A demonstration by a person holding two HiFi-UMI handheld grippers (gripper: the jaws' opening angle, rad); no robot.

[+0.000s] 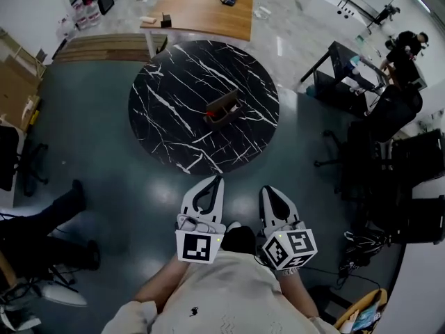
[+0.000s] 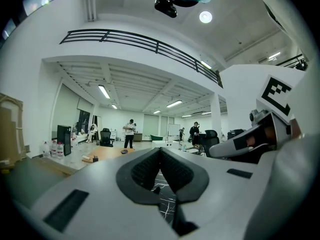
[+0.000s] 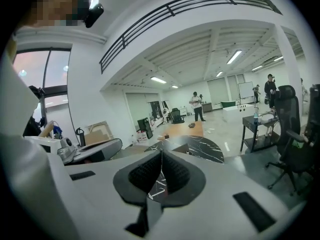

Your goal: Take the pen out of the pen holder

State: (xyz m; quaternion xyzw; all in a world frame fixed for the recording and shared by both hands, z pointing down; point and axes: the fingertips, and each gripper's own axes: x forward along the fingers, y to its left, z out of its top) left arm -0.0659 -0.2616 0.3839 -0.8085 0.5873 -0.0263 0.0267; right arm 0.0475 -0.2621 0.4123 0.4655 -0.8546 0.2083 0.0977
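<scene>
A brown pen holder (image 1: 224, 107) stands near the middle of the round black marble table (image 1: 167, 96), with a red pen (image 1: 211, 113) showing at its left end. My left gripper (image 1: 217, 179) and right gripper (image 1: 268, 188) hang side by side over the dark floor, short of the table's near edge, both pointing toward it. Each has its jaws pressed together with nothing between them. In the right gripper view the table (image 3: 210, 149) and the holder (image 3: 181, 148) lie ahead beyond the shut right gripper (image 3: 161, 151). The left gripper (image 2: 160, 149) is likewise shut.
A wooden desk (image 1: 205, 9) stands beyond the round table. Black office chairs (image 1: 389, 117) and a small black table (image 1: 341, 75) crowd the right side. A seated person's legs (image 1: 42, 228) are at the left, cardboard boxes (image 1: 14, 89) further back.
</scene>
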